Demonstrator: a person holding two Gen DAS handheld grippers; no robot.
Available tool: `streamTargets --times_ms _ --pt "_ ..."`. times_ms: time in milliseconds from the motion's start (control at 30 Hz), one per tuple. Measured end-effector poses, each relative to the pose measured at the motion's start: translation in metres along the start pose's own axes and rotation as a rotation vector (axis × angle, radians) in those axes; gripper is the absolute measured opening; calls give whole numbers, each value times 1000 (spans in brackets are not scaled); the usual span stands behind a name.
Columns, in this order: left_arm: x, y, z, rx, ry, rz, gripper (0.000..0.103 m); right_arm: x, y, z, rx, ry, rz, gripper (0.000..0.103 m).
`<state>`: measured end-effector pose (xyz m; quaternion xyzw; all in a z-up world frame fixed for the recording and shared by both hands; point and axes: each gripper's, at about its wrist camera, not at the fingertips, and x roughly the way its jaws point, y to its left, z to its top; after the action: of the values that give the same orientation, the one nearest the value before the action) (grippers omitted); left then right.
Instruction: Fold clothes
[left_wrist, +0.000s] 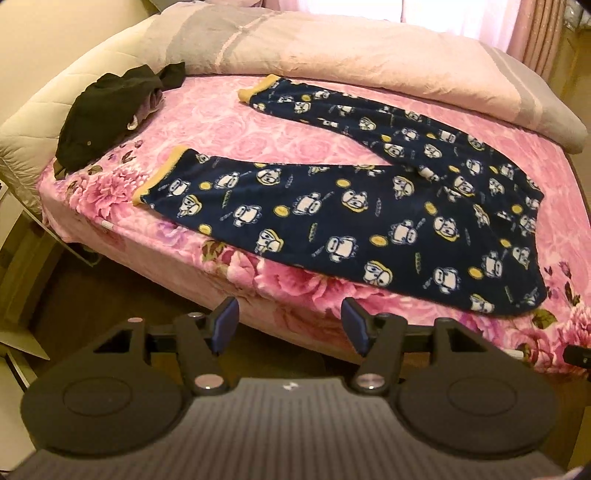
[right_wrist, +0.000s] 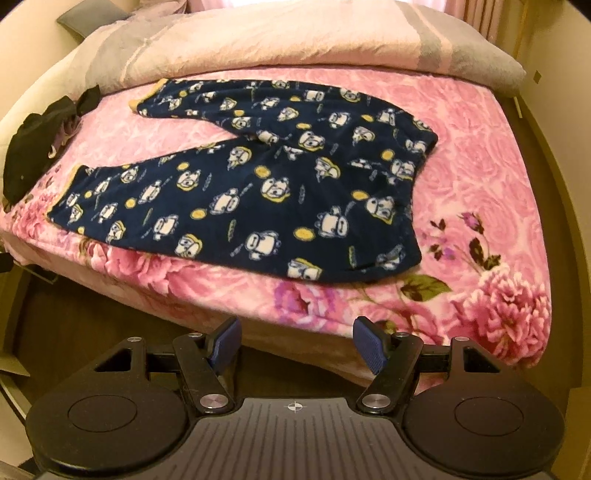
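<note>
Navy cartoon-print trousers (left_wrist: 369, 206) w/ yellow cuffs; pink floral blanket (left_wrist: 236, 122).

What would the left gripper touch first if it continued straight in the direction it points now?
Probably the pink floral blanket at the bed's near edge, just short of the navy fleece cartoon-print trousers. The left gripper is open and empty; depth is uncertain.
</note>
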<state>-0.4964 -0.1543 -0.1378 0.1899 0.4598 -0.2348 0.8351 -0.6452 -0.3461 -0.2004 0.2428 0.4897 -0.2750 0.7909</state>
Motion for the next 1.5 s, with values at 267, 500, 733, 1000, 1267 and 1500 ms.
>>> streamTargets --times_ms 267,500,733,1000,1267,1500 --pt "-2 -11 -2 42 10 -21 58 -14 4 -4 10 -14 3 70" --pt "0 -12 1 46 13 -25 59 -16 12 -1 5 -17 12 70" --pt "4 -4 4 17 16 -12 59 -9 17 7 -20 -13 24 70" --pt "7 6 8 -17 12 13 59 -2 24 20 -54 -17 44 70" --pt "15 9 14 -30 16 21 59 6 22 29 -59 -11 50 70" --pt "39 10 37 -12 26 13 59 18 19 47 -25 -8 27 70"
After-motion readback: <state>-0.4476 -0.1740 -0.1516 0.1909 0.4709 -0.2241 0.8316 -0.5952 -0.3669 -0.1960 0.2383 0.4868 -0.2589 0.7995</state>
